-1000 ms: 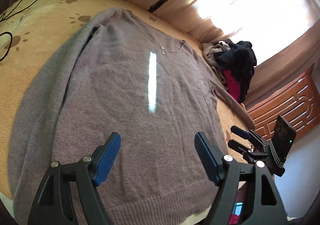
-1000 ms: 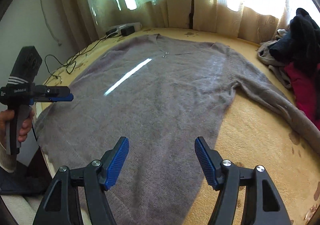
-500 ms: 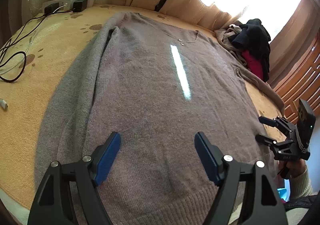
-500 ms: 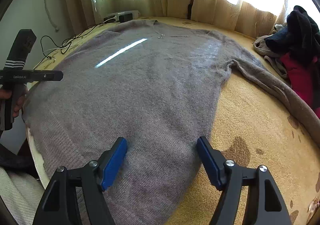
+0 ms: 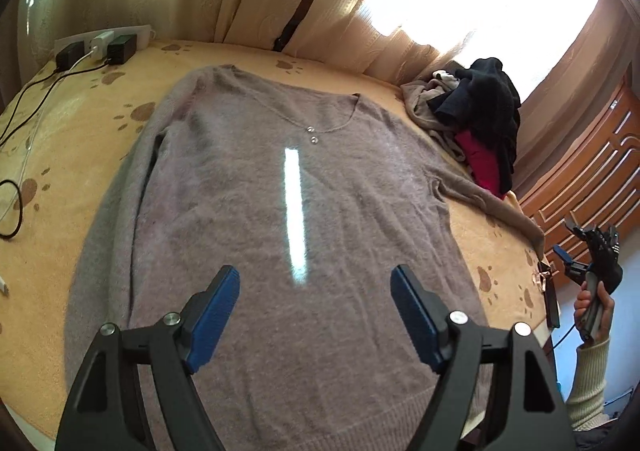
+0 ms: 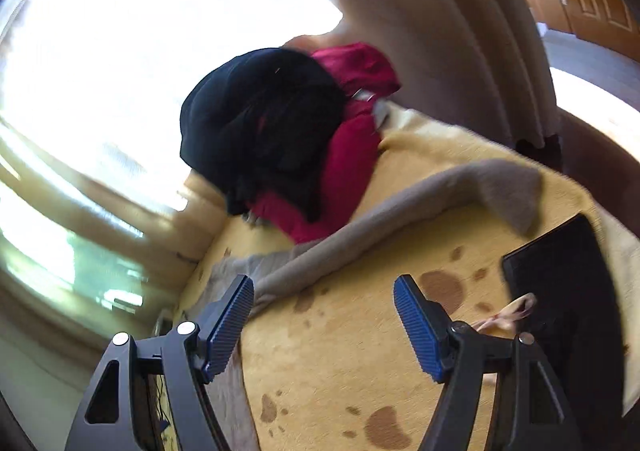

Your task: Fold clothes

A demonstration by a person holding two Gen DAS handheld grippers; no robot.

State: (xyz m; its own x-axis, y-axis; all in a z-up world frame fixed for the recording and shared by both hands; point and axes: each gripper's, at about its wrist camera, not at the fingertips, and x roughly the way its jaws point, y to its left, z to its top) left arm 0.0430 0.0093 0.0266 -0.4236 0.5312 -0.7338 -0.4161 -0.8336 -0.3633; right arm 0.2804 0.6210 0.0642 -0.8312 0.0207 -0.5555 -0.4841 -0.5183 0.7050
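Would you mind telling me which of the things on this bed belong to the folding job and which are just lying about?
For the job:
- grey sweater, spread flat
- its outstretched sleeve
- pile of clothes, presumably waiting to be folded
- left gripper and right gripper, jaws empty

Lying about:
- power strip with chargers
- black cables
- dark tablet

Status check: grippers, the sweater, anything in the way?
Both hand-held grippers, left and right, open, empty. Grey-brown knit sweater flat, unfolded. Black tablet near its sleeve.
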